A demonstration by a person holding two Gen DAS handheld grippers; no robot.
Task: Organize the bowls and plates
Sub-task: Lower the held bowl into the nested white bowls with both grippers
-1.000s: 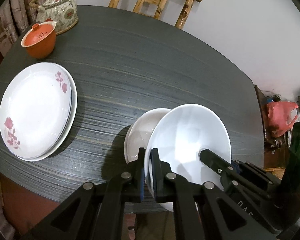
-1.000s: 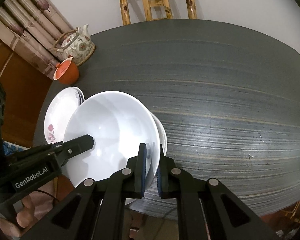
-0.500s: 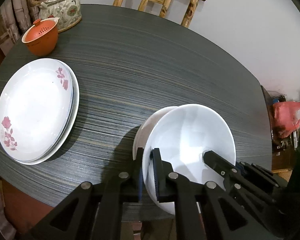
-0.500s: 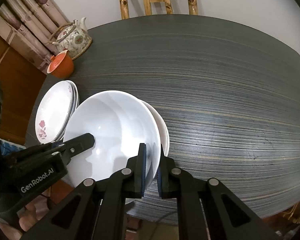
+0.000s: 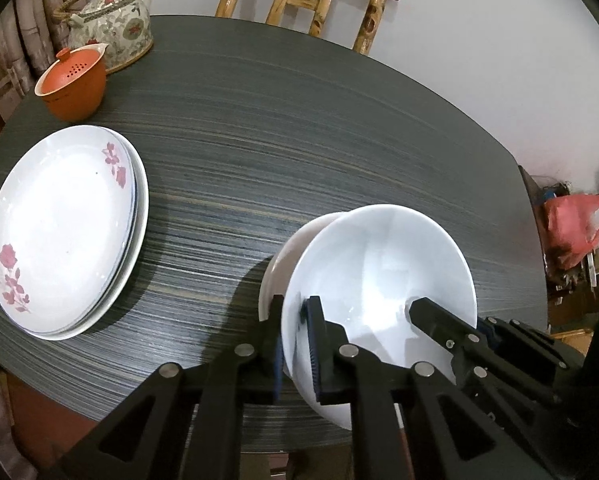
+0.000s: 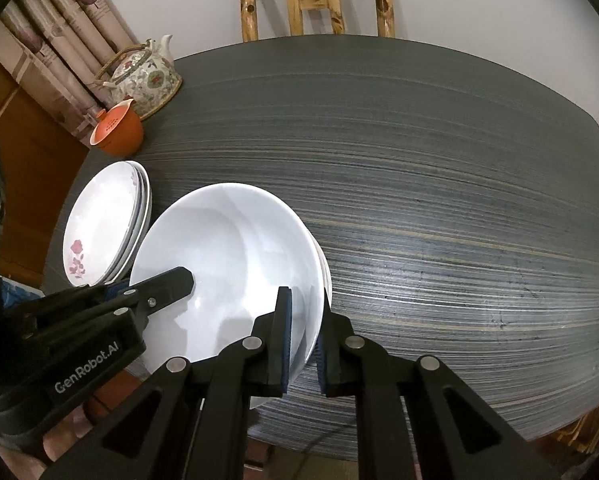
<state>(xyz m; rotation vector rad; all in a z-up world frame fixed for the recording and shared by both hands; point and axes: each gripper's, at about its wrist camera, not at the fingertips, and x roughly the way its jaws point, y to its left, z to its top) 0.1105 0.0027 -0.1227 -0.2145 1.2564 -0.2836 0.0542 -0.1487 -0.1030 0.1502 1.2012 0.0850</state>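
A plain white bowl is hanging over the near edge of the dark surface, just above a second white bowl (only its rim is peeking out). The left gripper is pinching the top bowl's rim on one side, fingers narrow around it, and the right gripper is clamping the opposite rim the same way. To the left, a stack of flowered plates is lying flat. Farther back an orange lidded cup is standing just beside a patterned teapot, with a wooden chair behind.
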